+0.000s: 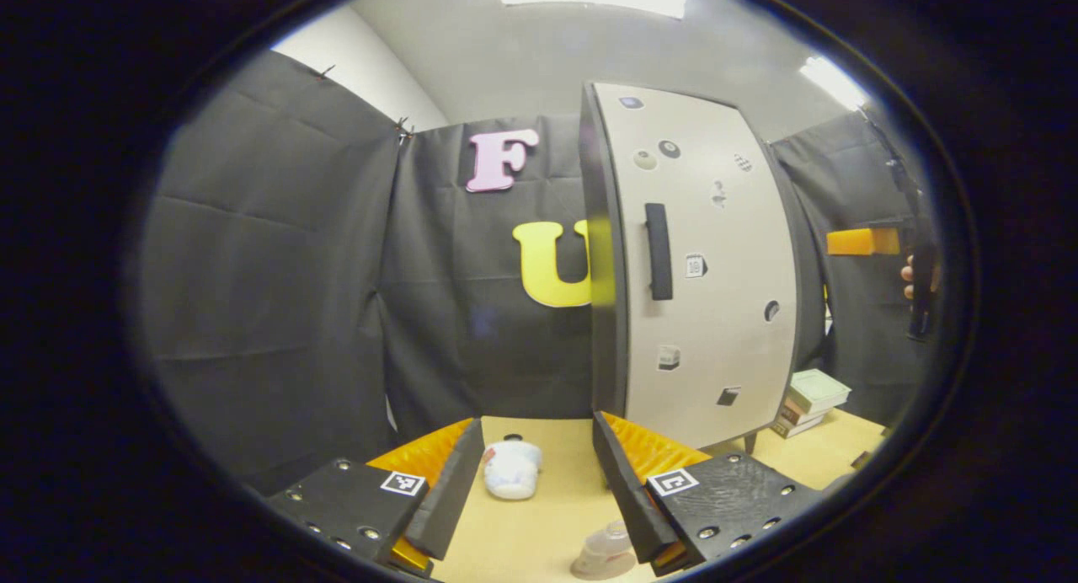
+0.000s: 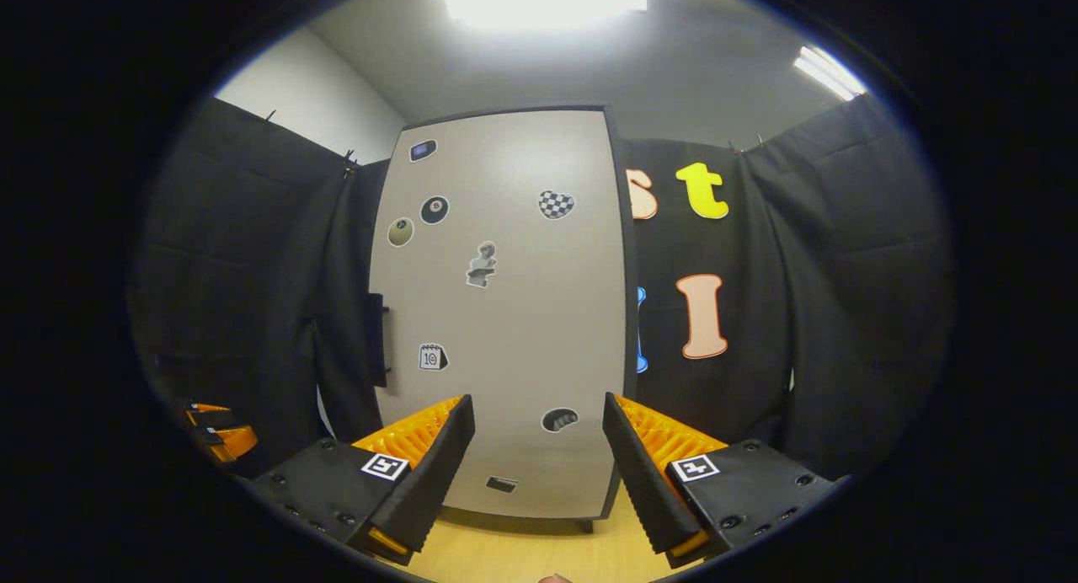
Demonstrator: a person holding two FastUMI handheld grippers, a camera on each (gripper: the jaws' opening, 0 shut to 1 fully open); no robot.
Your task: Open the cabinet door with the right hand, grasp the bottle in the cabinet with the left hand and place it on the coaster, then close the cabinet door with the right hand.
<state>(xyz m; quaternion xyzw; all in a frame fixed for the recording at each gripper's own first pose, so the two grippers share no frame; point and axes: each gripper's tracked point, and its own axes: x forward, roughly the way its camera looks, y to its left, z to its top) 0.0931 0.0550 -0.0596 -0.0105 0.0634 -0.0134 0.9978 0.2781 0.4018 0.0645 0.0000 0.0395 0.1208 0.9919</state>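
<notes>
The cabinet (image 1: 699, 263) stands on the wooden table with its pale, sticker-covered door (image 2: 505, 313) shut, so whatever is inside is hidden. Its black vertical handle (image 1: 659, 250) sits near the door's left edge, and the same handle (image 2: 376, 339) appears side-on in the right gripper view. My left gripper (image 1: 536, 420) is open, low over the table and left of the cabinet's front. My right gripper (image 2: 537, 398) is open, facing the door's lower half a short way off. In the left gripper view that right gripper (image 1: 920, 284) is at the far right, held by a hand.
A small white bottle-like thing (image 1: 512, 469) lies on the table (image 1: 539, 532) between my left fingers. A pale translucent object (image 1: 605, 553) sits nearer. Stacked books (image 1: 813, 398) rest right of the cabinet. Black cloth walls surround the booth. The left gripper (image 2: 215, 435) shows low at the left.
</notes>
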